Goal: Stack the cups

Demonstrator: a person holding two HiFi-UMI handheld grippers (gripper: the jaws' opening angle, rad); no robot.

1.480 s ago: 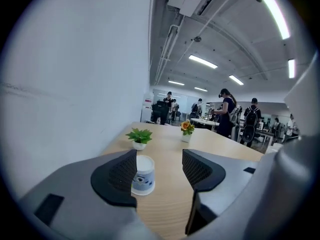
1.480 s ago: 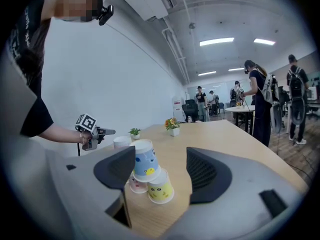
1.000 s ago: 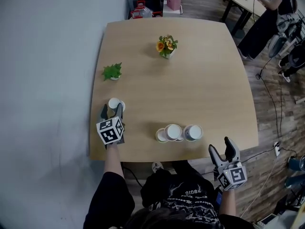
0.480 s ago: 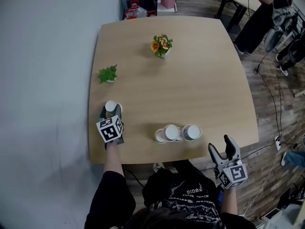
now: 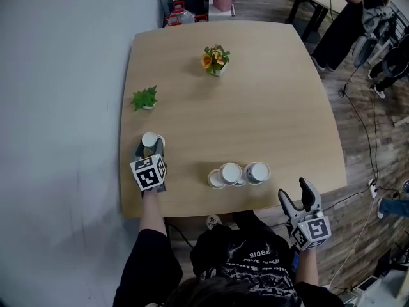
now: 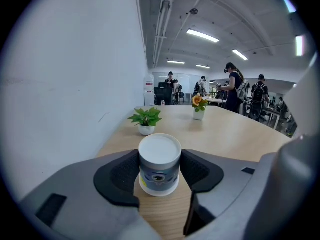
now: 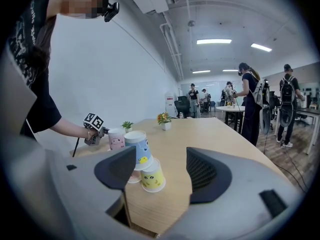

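Note:
An upside-down paper cup point(image 5: 150, 139) point(image 6: 160, 159) stands near the table's left edge. My left gripper point(image 5: 150, 149) point(image 6: 160, 173) has it between the jaws, which have just been closing; both pads point(image 6: 121, 173) touch its sides. Three more upside-down cups sit close together near the front edge: a yellow one point(image 5: 257, 172) point(image 7: 151, 176), a blue one point(image 5: 230, 173) point(image 7: 137, 149) leaning on a third point(image 5: 216, 180). My right gripper point(image 5: 300, 198) point(image 7: 167, 170) hangs open and empty just off the front edge, right of these cups.
A small green plant point(image 5: 145, 98) point(image 6: 146, 120) stands beyond the left gripper. A pot of orange flowers point(image 5: 214, 61) point(image 7: 163, 120) is at the far middle of the wooden table point(image 5: 275, 107). A white wall runs along the left; people stand at the far right.
The left gripper's jaws have drawn in a little around the cup, which stays where it stood. The right gripper and the three cups have not moved.

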